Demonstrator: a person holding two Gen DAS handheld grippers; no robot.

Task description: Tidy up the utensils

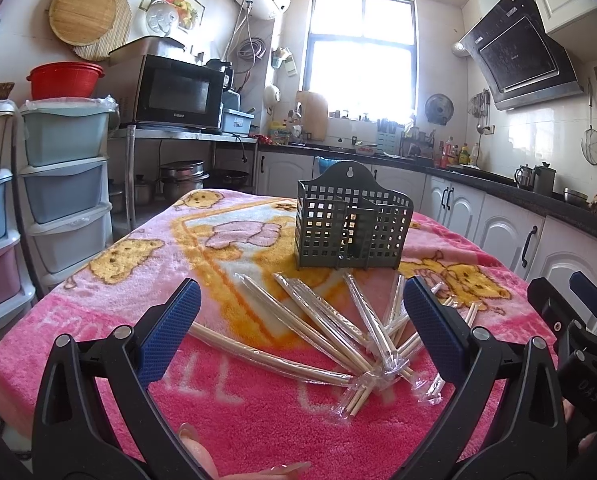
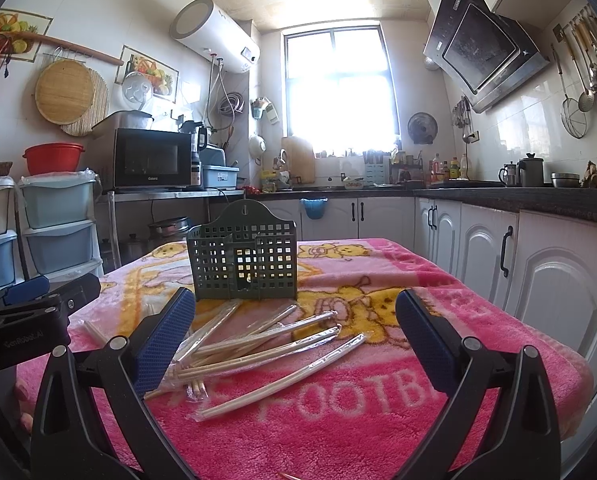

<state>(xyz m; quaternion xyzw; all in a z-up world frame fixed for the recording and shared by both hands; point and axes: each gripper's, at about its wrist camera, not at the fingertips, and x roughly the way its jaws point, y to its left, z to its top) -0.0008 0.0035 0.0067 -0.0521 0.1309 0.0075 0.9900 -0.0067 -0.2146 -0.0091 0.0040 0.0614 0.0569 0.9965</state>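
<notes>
Several pairs of wooden chopsticks in clear plastic sleeves [image 1: 330,332] lie fanned in a loose pile on the pink blanket; they show in the right wrist view [image 2: 266,344] too. A dark green perforated utensil holder [image 1: 350,224] stands upright behind them, also in the right wrist view [image 2: 244,260]. My left gripper [image 1: 302,320] is open and empty, just above and short of the pile. My right gripper [image 2: 294,328] is open and empty, also short of the pile. The right gripper shows at the right edge of the left wrist view [image 1: 578,320].
A pink teddy-bear blanket [image 1: 146,280] covers the table. Stacked plastic drawers [image 1: 62,184] stand to the left. White cabinets [image 2: 538,264] and a dark counter run along the right. A microwave [image 1: 174,92] sits on a steel shelf at the back left.
</notes>
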